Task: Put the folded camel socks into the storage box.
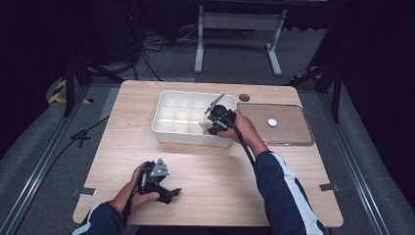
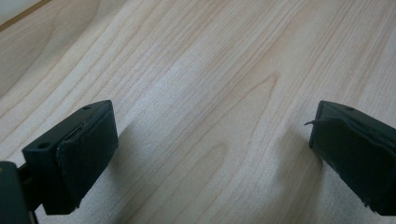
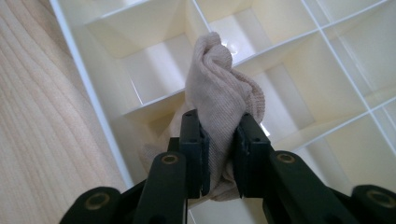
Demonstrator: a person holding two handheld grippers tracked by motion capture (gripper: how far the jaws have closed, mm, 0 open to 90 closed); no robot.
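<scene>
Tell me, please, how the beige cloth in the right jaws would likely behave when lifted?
The cloth is probably floppy: it bunches in soft folds above the right gripper. It likely grips well, being knitted. It looks light and may drape over the tray dividers.

One light wooden rectangular desk (image 1: 205,166). One white plastic compartment tray (image 1: 169,128) with a grid of square cells. One beige knitted cloth (image 3: 219,93), bunched. One clear flat plastic lid (image 1: 293,134). One small white round disc (image 1: 272,122), lying on that lid. One small dark round spot (image 1: 244,97) on the desk. Two black hand-held grippers: left hand-held gripper (image 1: 169,193), right hand-held gripper (image 1: 211,128).
</scene>
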